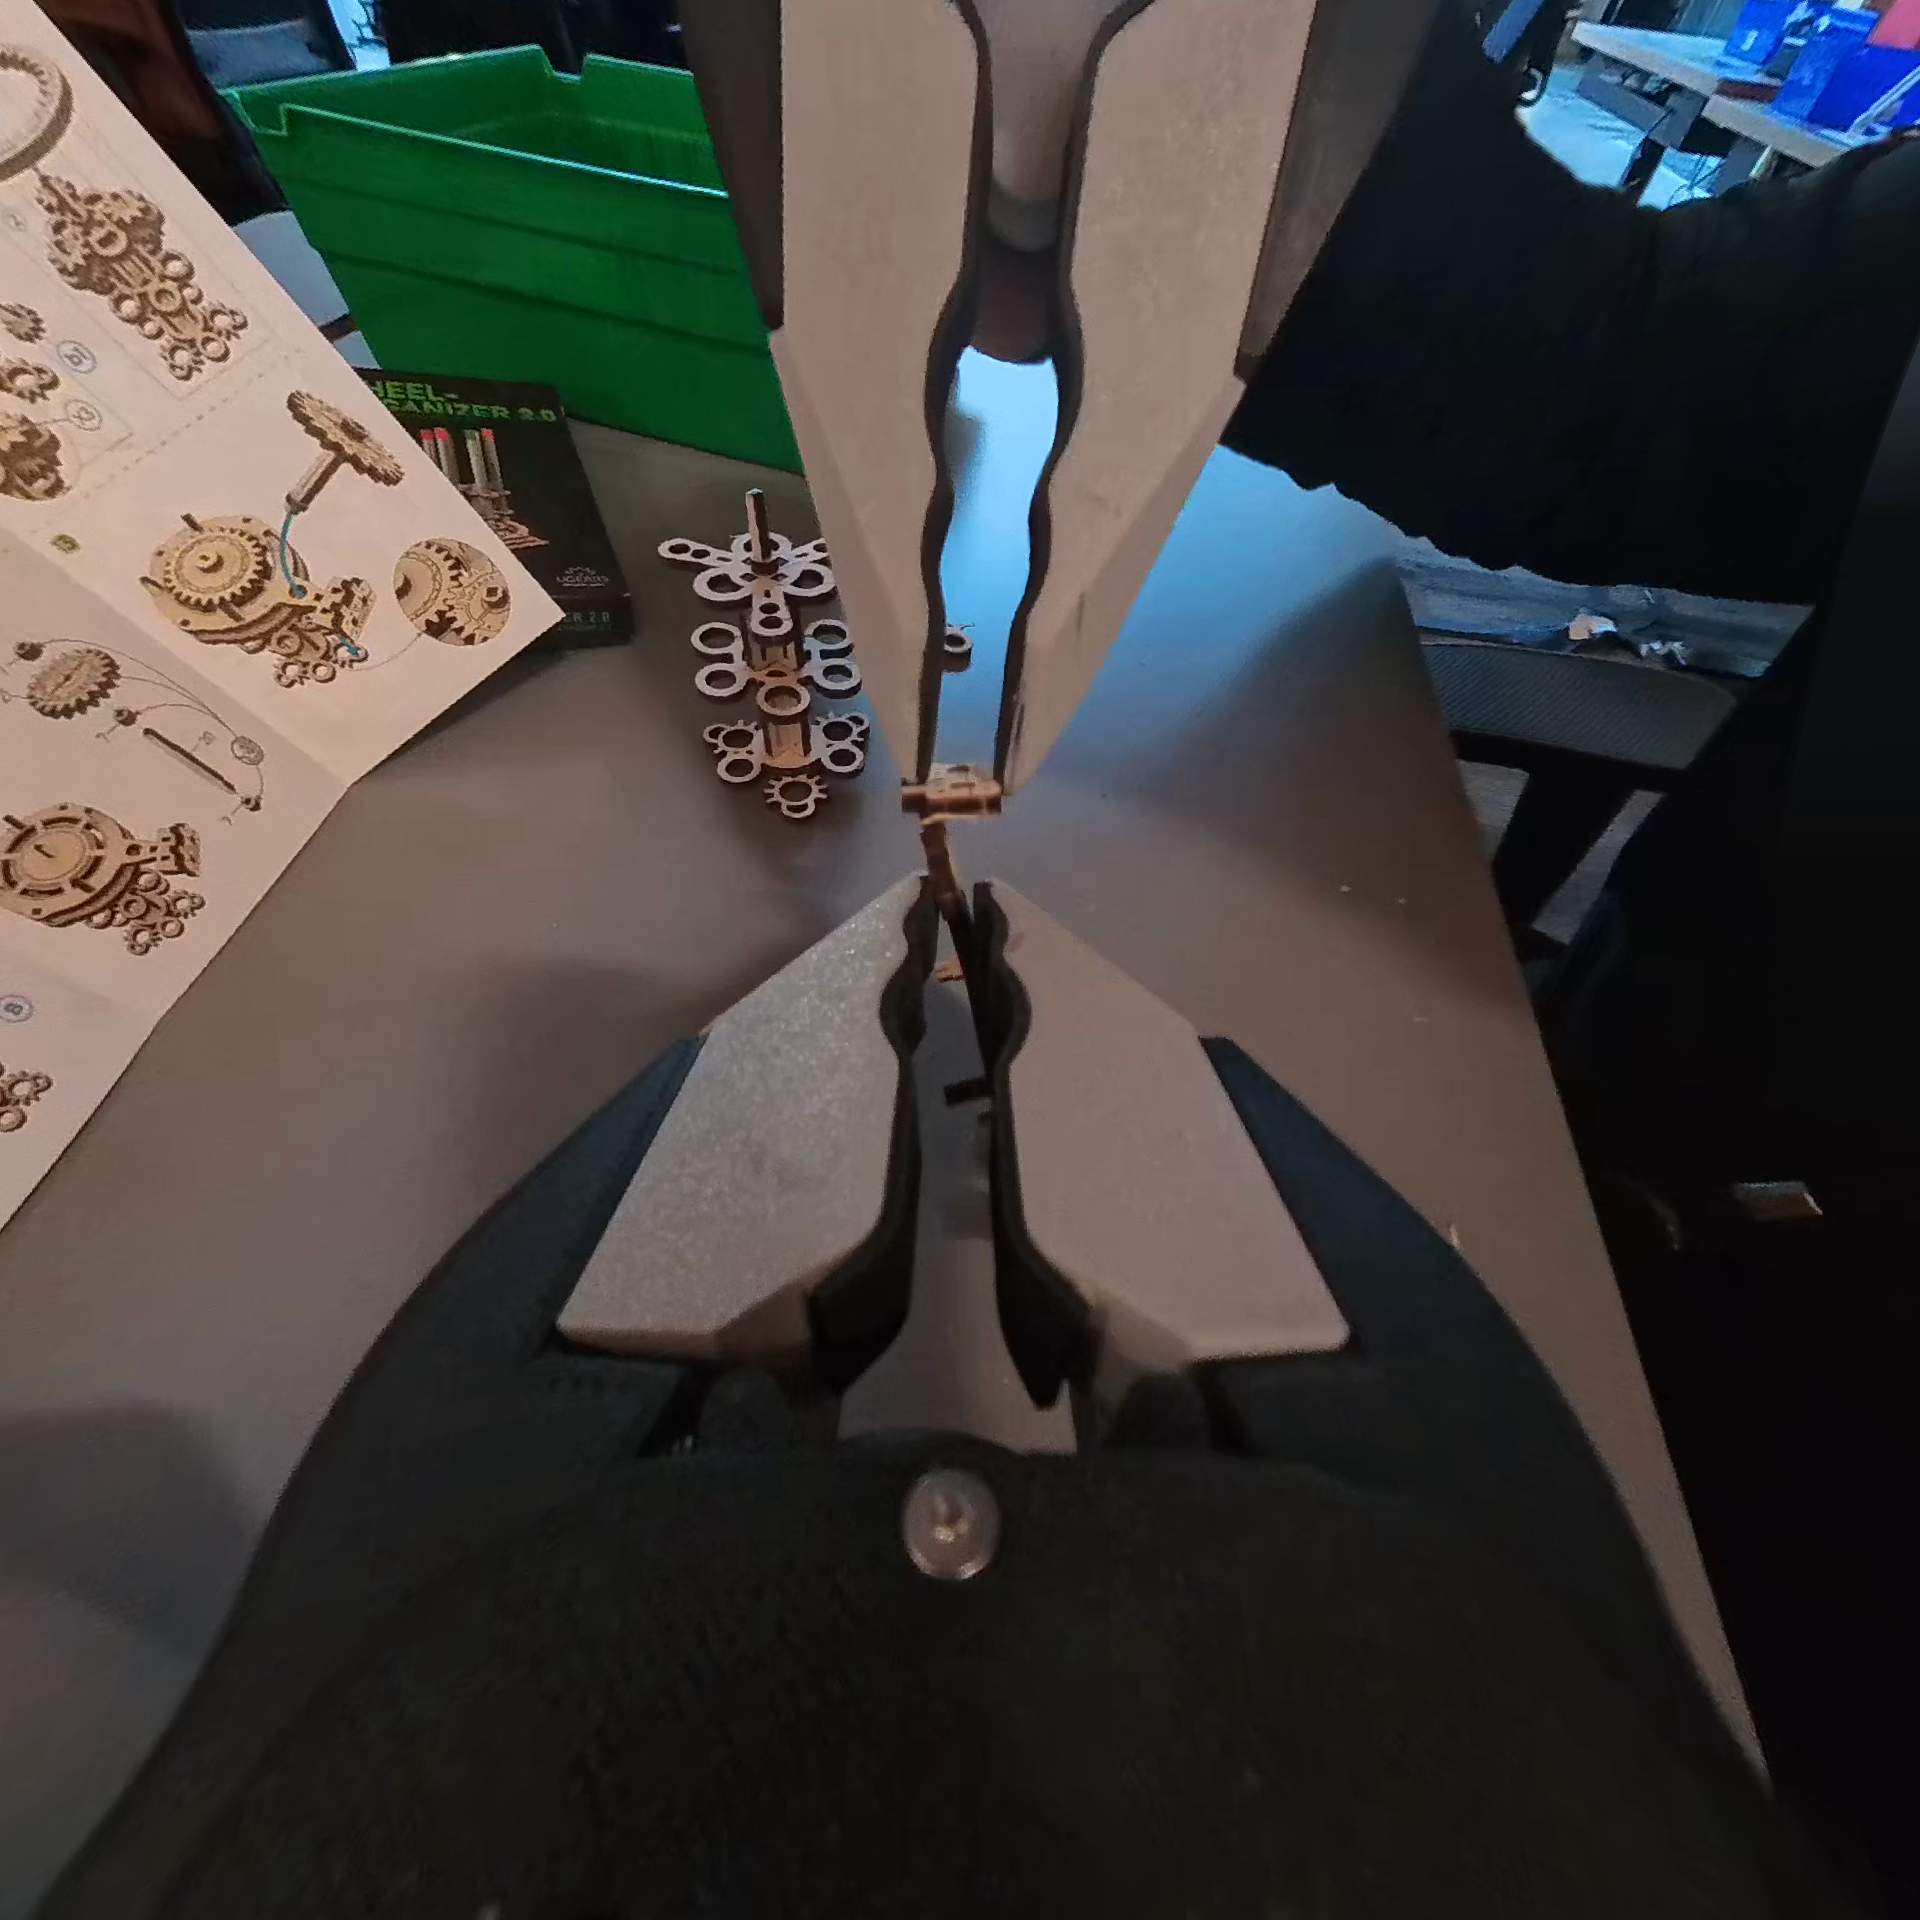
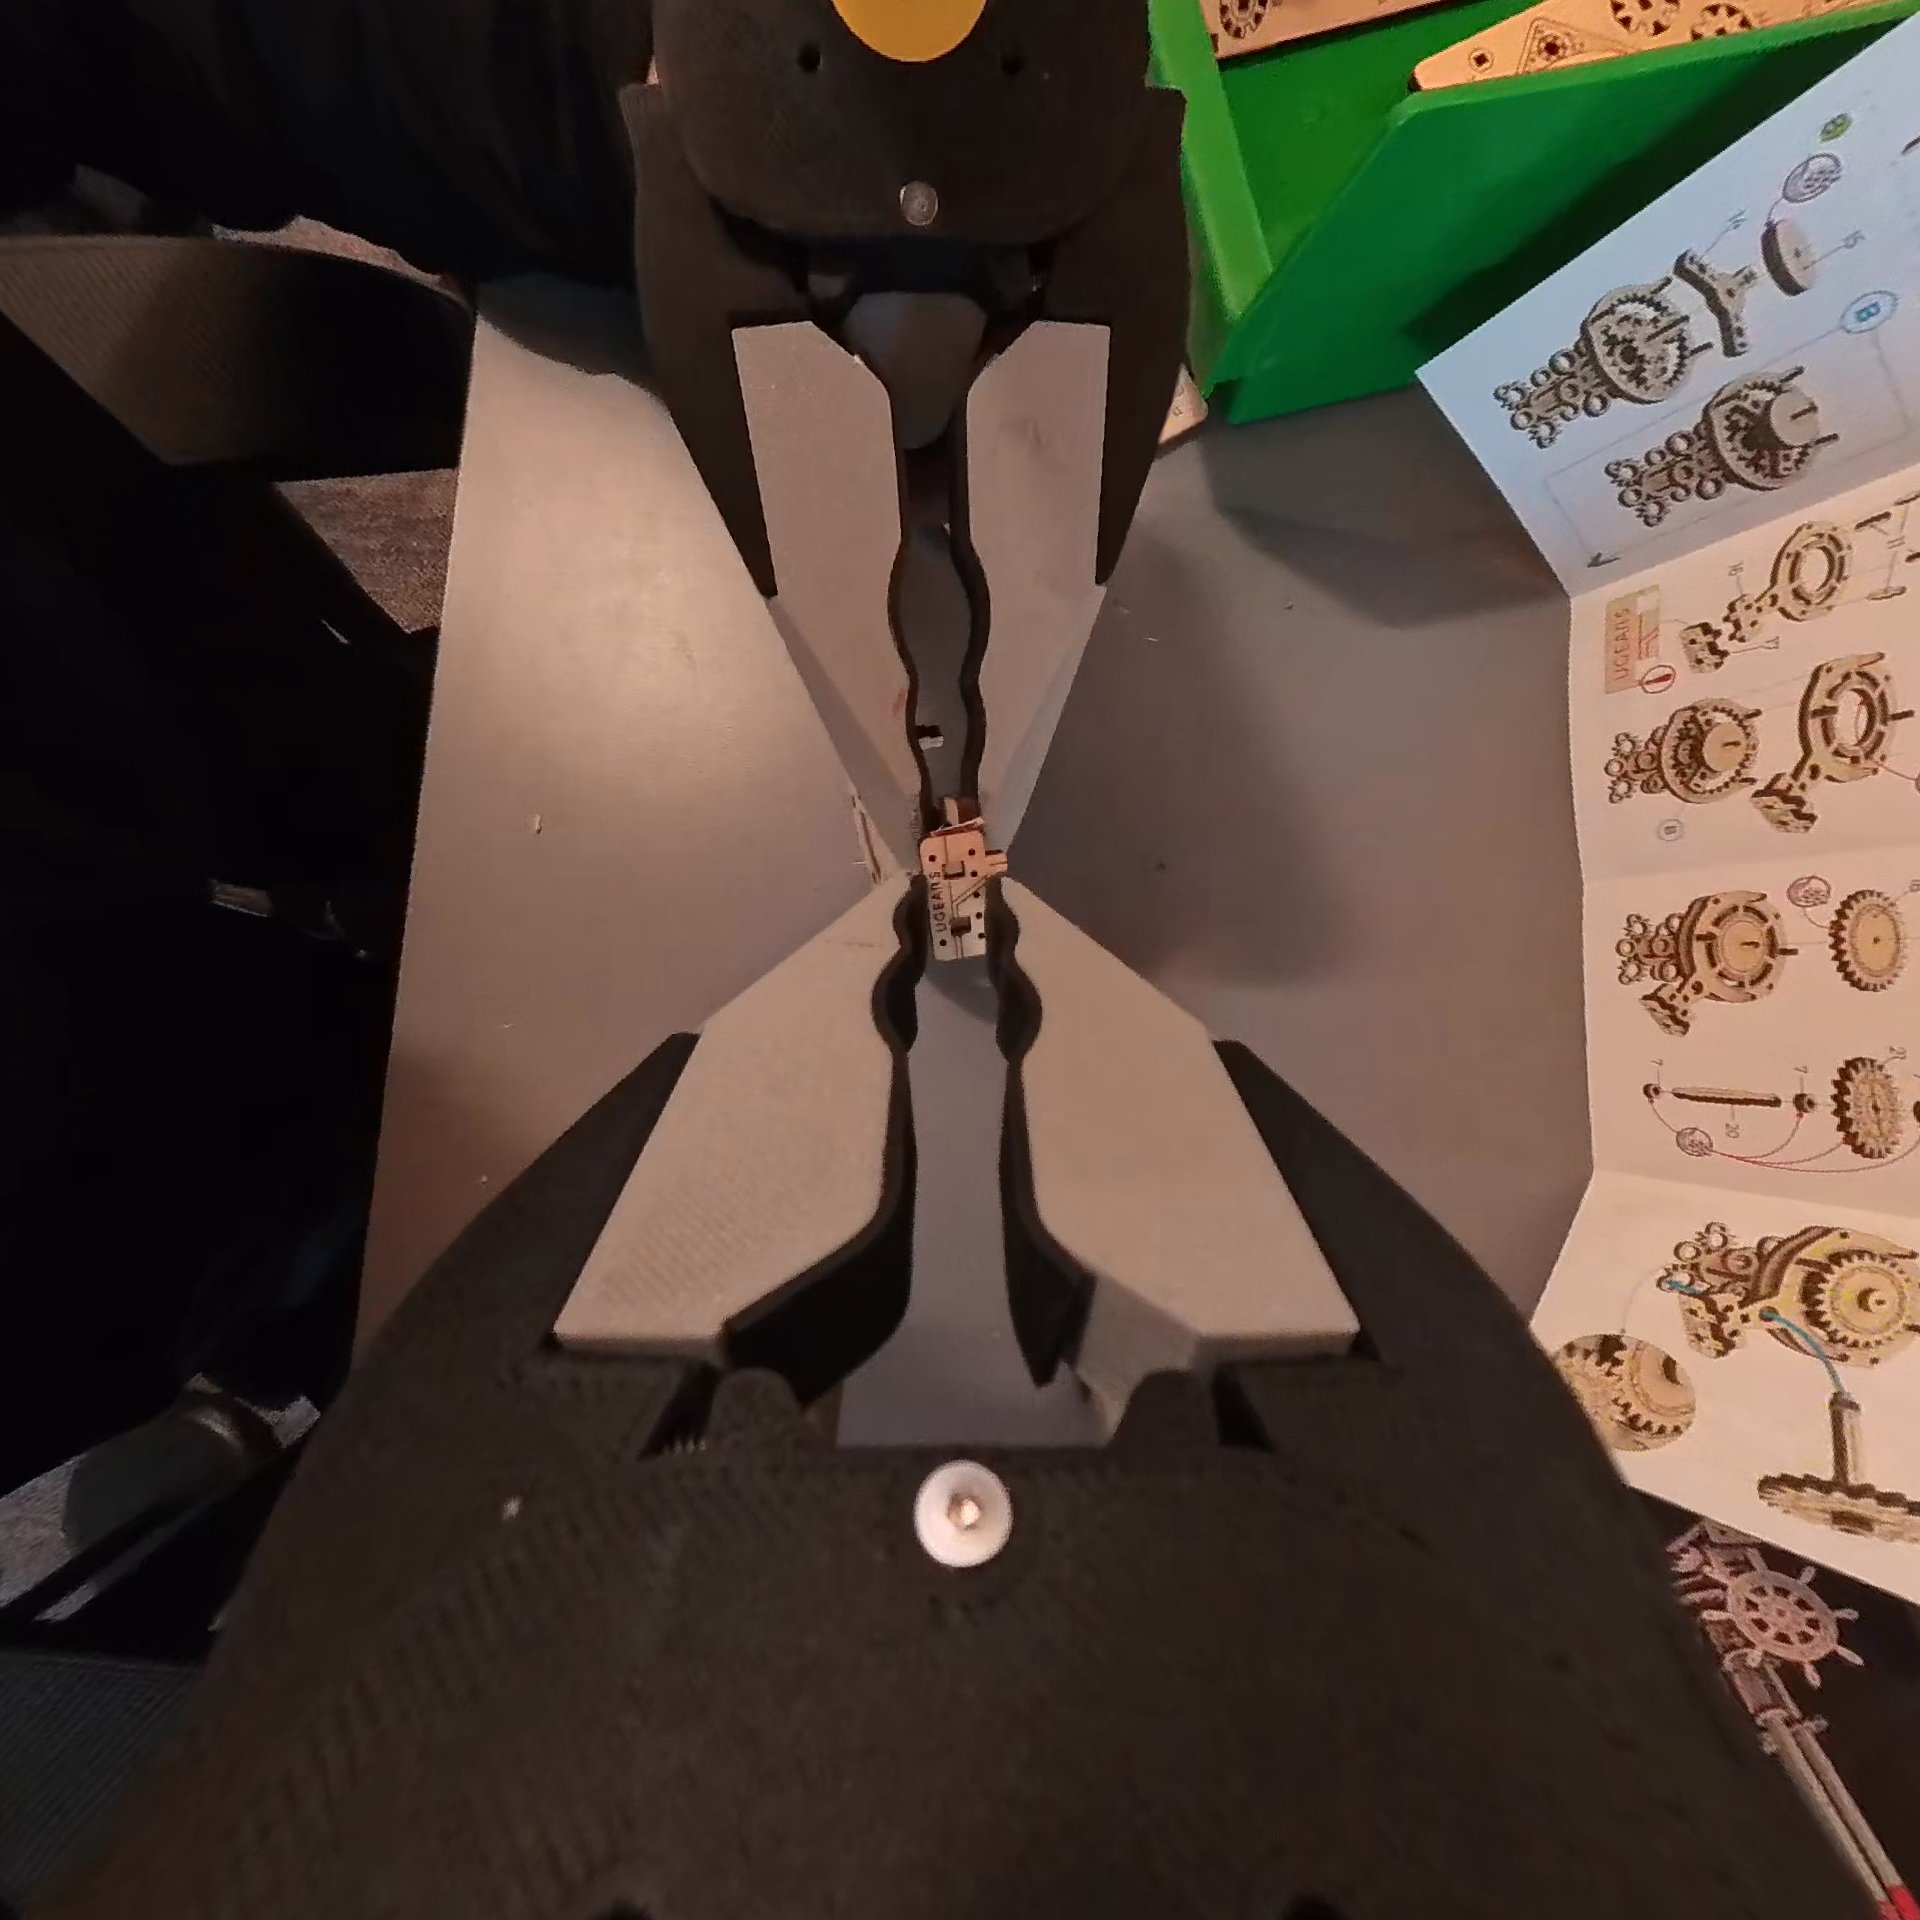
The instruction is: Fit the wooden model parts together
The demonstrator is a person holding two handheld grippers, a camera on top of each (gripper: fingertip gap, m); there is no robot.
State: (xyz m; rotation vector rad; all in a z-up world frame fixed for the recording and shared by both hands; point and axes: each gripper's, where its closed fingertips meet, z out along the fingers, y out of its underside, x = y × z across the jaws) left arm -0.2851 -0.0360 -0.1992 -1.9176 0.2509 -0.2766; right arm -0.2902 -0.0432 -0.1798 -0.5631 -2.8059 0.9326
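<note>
Both grippers meet tip to tip above the grey table (image 1: 436,1039), each clamped on a small wooden piece. In the left wrist view, the left gripper (image 1: 951,894) has its jaws drawn together on a thin upright wooden part (image 1: 941,854), whose upper end joins a short crosswise wooden part (image 1: 951,798) pinched between the tips of the right gripper (image 1: 958,769) coming in from above. The right wrist view confirms this from the opposite side: the right gripper (image 2: 954,914) is closed on a flat, slotted wooden plate (image 2: 958,909), and the left gripper (image 2: 953,816) grips the adjoining piece at its far end; the two pieces touch at the joint, held clear of the table. A partly built wooden assembly (image 1: 774,670) with ringed tiers on a central shaft lies on the table just beyond the grippers. Behind it stand green plastic bins (image 1: 520,229); in the right wrist view the green bins (image 2: 1455,208) hold flat laser-cut wooden sheets (image 2: 1538,42), seen at the top edge. An unfolded instruction sheet (image 1: 208,540) lies to one side, partly covering a dark booklet (image 1: 520,488). A dark sleeve (image 1: 1558,332) extends behind the right gripper.
</note>
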